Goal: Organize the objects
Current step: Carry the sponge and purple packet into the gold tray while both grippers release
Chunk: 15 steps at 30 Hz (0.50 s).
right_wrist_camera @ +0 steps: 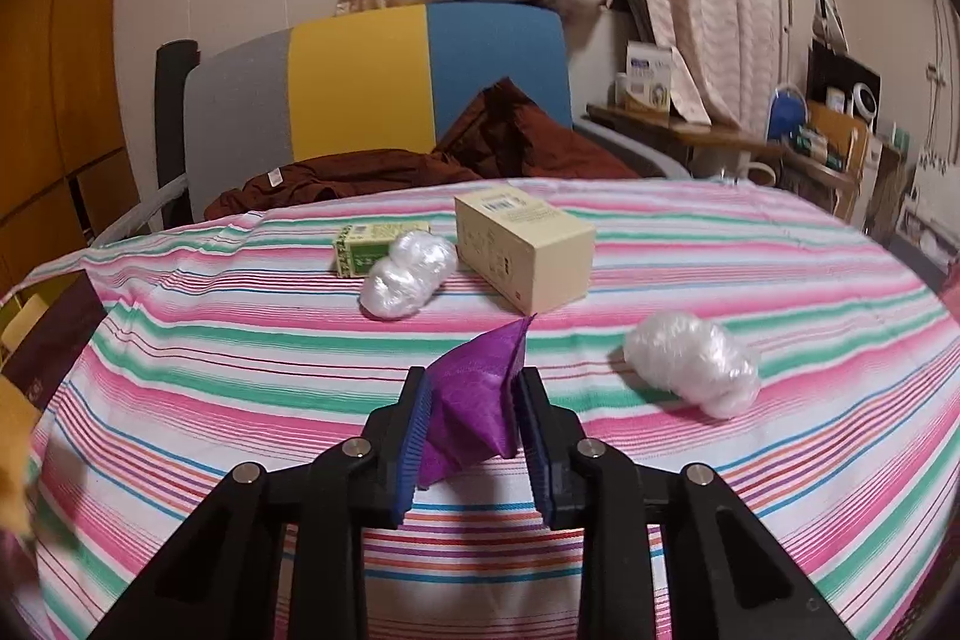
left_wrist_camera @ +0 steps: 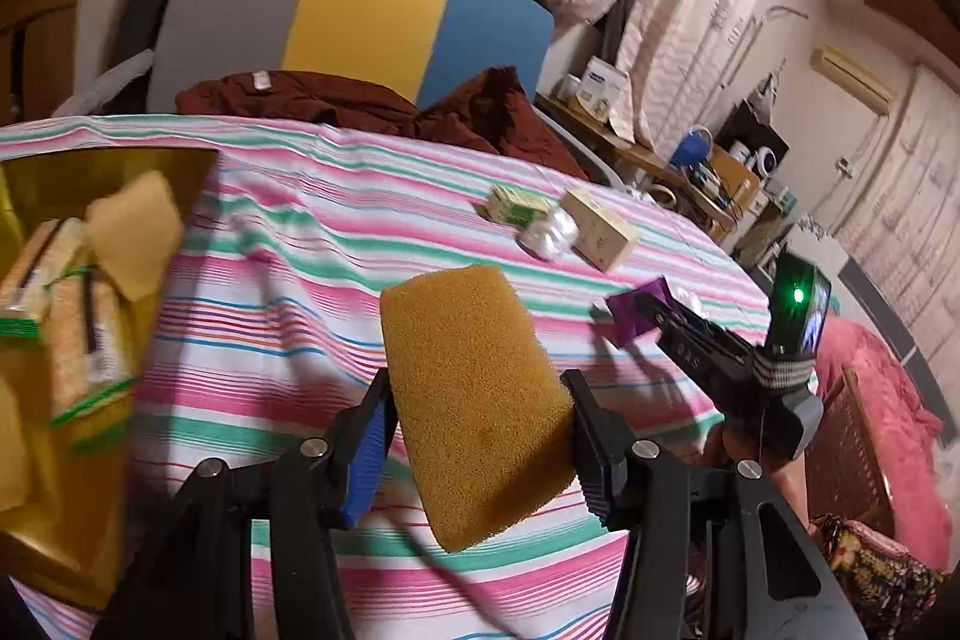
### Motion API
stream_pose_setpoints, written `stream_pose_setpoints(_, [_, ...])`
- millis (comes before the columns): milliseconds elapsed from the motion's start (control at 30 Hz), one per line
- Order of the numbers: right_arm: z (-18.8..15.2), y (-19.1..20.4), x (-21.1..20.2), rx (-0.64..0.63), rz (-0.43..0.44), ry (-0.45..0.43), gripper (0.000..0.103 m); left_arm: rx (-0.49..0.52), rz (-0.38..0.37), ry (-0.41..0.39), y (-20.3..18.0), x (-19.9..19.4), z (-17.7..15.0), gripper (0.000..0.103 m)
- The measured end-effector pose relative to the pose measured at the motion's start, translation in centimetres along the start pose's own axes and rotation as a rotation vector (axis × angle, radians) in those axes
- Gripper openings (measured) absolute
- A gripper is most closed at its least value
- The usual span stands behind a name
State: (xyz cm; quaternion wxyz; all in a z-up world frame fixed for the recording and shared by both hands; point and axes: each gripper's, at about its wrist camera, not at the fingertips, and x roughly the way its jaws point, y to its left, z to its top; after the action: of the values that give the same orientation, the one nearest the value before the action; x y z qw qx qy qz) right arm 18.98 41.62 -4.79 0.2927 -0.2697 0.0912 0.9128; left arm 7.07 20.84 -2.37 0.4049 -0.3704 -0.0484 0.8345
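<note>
Left wrist view: my left claw [left_wrist_camera: 477,436] pinches the sponge [left_wrist_camera: 474,412] above the striped cloth [left_wrist_camera: 288,292], the gold box [left_wrist_camera: 36,196] to its left. My right claw [right_wrist_camera: 471,424] grips a purple pouch [right_wrist_camera: 474,400]. Carrying step, I judge; next, swing the sponge over that box.

gold box [left_wrist_camera: 36,292] cut off at left edge, its packets [left_wrist_camera: 78,316] blurred, print unreadable

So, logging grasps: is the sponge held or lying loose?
Held: the left gripper is shut on the sponge, lifted above the tablecloth.
</note>
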Motion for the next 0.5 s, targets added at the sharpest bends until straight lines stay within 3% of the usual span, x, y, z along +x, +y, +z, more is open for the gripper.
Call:
stream_pose_setpoints(233, [0.6,2.1,-0.7,-0.065,0.039,0.001,0.027,-0.072,0.09,-0.073,4.7,-3.9,1.5,0.055])
stream_pose_setpoints(500, [1.8,6.6,-2.9,-0.059,0.188,-0.028,0.027,-0.145,0.212,-0.131,10.6,-7.6,2.3,0.055])
